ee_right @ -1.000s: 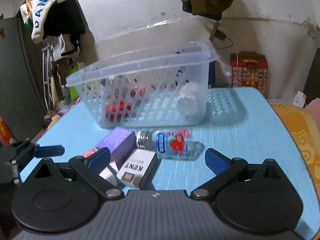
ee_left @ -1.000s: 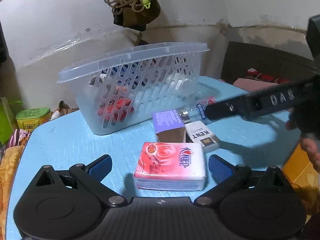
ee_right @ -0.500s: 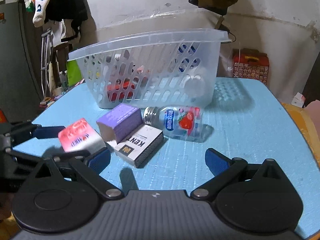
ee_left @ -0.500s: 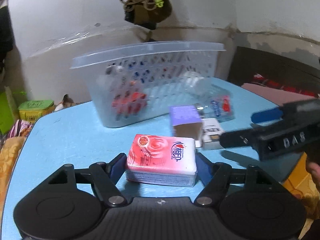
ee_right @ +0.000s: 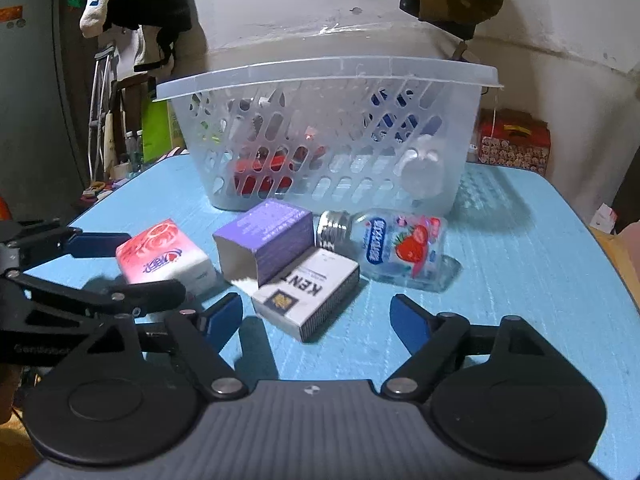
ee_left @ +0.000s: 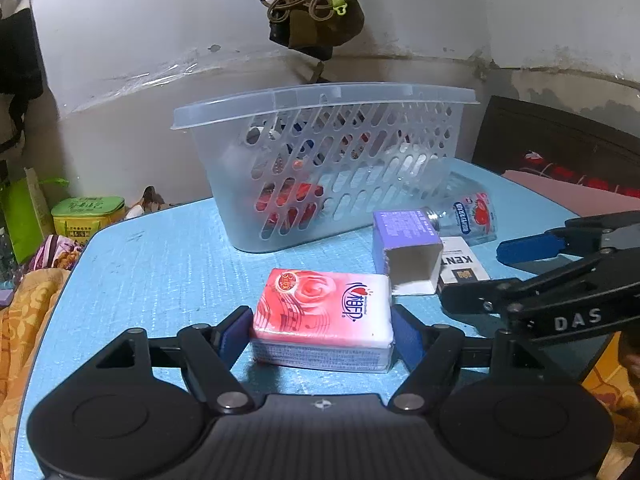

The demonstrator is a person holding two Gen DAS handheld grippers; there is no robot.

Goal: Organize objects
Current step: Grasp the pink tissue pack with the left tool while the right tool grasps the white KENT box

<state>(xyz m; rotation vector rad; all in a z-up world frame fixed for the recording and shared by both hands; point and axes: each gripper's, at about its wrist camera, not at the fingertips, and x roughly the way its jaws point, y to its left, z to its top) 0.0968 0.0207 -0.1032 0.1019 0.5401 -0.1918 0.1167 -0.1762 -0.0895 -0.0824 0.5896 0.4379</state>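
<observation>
My left tool has its blue pads pressed on both short ends of the tissue pack, a soft pink-and-white plastic-wrapped block with a rose print and red lettering I can't make out; its long axis runs crosswise between my fingers, flat on the tabletop, a light blue surface with a fine ribbed texture. Just ahead and to the right sits a purple cardboard box, open end toward me, touching a white pack that reads "KENT". My right tool is closing, with nothing between the pads; the KENT pack lies just in front of them, its long axis slanting away to the right. Beyond it a clear little bottle lies on its side, silver cap pointing left, strawberry label. Farther ahead stands the translucent slotted basket, red and blue things inside.
</observation>
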